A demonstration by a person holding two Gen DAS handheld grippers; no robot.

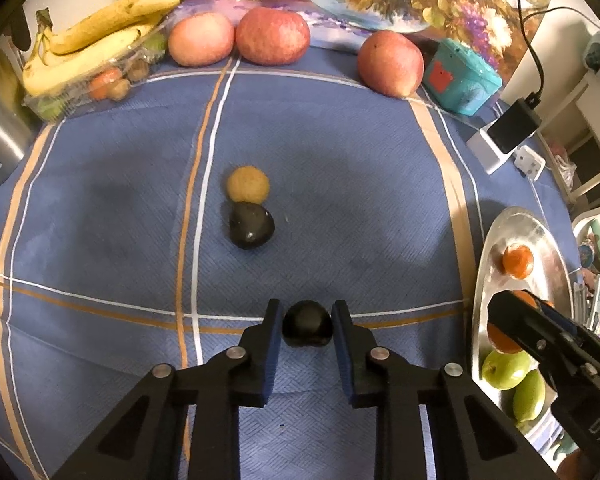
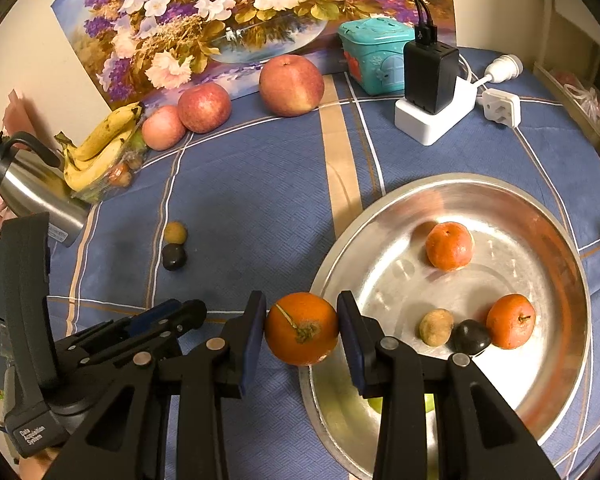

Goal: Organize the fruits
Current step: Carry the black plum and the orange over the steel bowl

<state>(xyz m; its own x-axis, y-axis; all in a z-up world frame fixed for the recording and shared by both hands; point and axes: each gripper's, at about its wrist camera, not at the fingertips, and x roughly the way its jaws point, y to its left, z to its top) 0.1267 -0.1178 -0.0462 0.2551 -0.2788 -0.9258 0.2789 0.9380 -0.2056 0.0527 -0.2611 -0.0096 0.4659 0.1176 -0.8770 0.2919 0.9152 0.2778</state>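
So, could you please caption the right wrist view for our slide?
Right gripper carries an orange over the rim of the steel tray.

Home dining table: blue checked tablecloth [image 2: 260,200], flower painting [image 2: 220,12], steel thermos [image 2: 32,192], phone charger [image 2: 430,76]

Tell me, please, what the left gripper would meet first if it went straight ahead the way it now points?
Beyond the dark fruit between its fingers, the left gripper would probably first meet the dark plum lying on the blue tablecloth, touching a small tan fruit behind; height is unclear.

Cloth [image 1: 120,208] mid open w/ 2 small fruits [image 1: 249,210] in way
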